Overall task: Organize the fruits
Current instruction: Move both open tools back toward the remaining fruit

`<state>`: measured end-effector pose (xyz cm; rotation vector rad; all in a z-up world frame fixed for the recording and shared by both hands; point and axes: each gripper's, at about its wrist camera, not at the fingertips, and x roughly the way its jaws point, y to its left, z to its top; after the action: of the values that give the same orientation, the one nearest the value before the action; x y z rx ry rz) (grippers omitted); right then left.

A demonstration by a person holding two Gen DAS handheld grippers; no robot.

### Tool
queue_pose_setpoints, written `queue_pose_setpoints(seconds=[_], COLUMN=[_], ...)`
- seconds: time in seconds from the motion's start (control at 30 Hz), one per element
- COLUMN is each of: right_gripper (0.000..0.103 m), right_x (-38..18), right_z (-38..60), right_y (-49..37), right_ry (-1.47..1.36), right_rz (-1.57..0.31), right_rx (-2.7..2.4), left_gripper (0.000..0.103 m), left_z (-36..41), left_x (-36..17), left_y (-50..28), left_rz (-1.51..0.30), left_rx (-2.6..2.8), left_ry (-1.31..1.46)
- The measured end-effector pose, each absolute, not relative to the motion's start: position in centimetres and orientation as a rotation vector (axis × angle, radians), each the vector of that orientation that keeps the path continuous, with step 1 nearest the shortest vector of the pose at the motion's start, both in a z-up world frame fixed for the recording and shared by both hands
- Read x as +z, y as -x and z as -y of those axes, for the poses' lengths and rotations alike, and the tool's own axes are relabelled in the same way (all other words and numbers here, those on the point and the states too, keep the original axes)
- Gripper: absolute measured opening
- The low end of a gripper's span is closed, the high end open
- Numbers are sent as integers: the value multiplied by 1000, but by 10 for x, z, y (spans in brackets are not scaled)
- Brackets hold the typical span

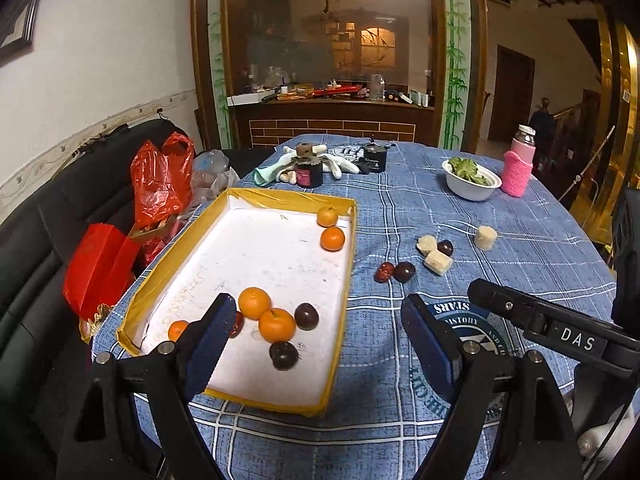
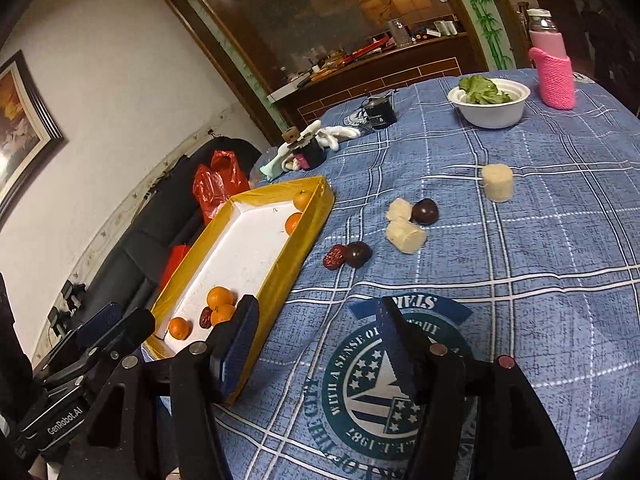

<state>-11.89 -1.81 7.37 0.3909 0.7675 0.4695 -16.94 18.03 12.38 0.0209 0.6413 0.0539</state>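
Round table under a blue woven cloth (image 1: 460, 216) crossed by white check lines, with a printed teal-and-white emblem (image 2: 396, 384) near the front edge. Behind it a dark wood counter with brick-pattern tiles, a smoky glass panel above, painted bamboo on the frame. White wall to the left with a framed picture (image 2: 24, 120); black leather seating along that side, holding a crinkled red plastic bag (image 1: 160, 184).

On the cloth, a shallow rectangular tray (image 1: 288, 196) — yellow tape on the rim, scuffed white floor. Inside: two mandarins (image 1: 331, 227) at the far corner; at the near end three more mandarins (image 1: 266, 314), two glossy dark plums (image 1: 296, 336) and a wrinkled red date (image 2: 205, 317).

Outside the tray, on bare cloth to its right: a red date (image 1: 384, 272) touching a dark plum (image 1: 405, 271); beyond them another plum (image 1: 445, 247) between two pale cut chunks (image 1: 433, 254); a third pale cylinder (image 1: 485, 237) standing apart.

Further back, a white bowl (image 1: 472, 190) of green leaves, a bottle in a pink knitted sleeve (image 1: 519, 168), two dark jars (image 1: 309, 172) and white gloves (image 1: 340, 164).

Left gripper (image 1: 320, 336) over the near end of the tray, jaws wide apart, nothing between the blue pads. Right gripper (image 2: 316, 340) over the emblem, jaws parted as well, gripping nothing.
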Motion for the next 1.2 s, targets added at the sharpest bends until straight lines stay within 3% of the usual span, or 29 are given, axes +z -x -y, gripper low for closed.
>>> queue_pose_setpoints(seconds=[0.63, 1.2], right_gripper=[68, 68], right_x=[58, 32], right_z=[68, 106], right_y=[114, 10], right_ry=[-431, -299], right_rz=[-777, -853], right_rx=[361, 204], left_gripper=[84, 84], left_z=[-175, -153], left_x=[103, 74], left_y=[154, 88], left_rz=[-721, -810], left_rx=[-1, -135], left_ry=[19, 50])
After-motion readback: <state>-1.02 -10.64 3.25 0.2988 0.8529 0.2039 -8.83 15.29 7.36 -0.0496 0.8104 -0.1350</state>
